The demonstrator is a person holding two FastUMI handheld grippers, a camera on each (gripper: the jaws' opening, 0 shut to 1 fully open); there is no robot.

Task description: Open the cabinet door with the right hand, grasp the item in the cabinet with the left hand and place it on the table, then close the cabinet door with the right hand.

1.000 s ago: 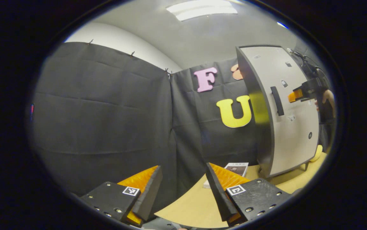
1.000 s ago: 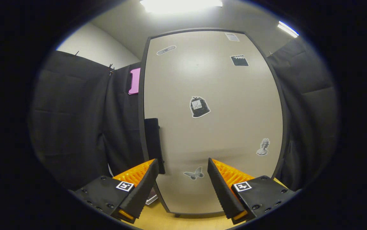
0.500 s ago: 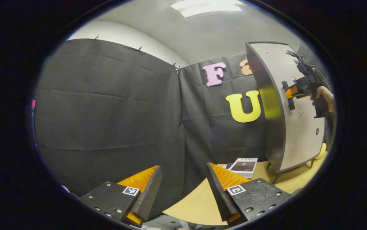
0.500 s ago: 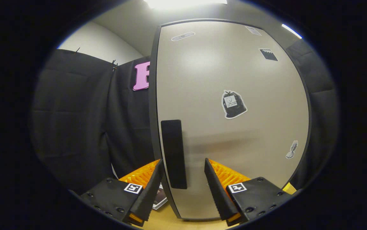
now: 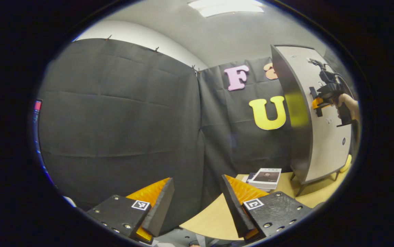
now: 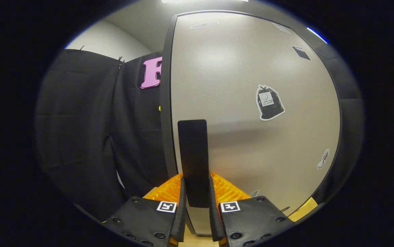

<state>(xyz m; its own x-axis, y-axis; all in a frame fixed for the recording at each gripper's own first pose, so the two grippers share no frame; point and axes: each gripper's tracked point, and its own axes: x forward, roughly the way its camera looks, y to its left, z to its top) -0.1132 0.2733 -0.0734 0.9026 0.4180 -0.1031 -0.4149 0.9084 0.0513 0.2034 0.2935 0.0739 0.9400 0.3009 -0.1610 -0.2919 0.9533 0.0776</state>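
Cabinet door (image 6: 251, 113) sits closed on the cabinet, which stands on the wooden table (image 5: 214, 219). We see its dark bar handle (image 6: 193, 161) near the door's left edge, long axis vertical. Right gripper (image 6: 195, 209) has both fingers pressed on the handle's lower end, one per side. In the left gripper view the right gripper (image 5: 320, 103) is at that handle (image 5: 315, 101), a hand (image 5: 349, 106) behind it. Stickers on the door, e.g. a bag-shaped one (image 6: 270, 102); we can't read any text. Booklet (image 5: 265, 176) lies flat on the table beside the cabinet's legs, cover print illegible. Left gripper (image 5: 197, 202) has jaws spread, nothing between them, low over the table edge.
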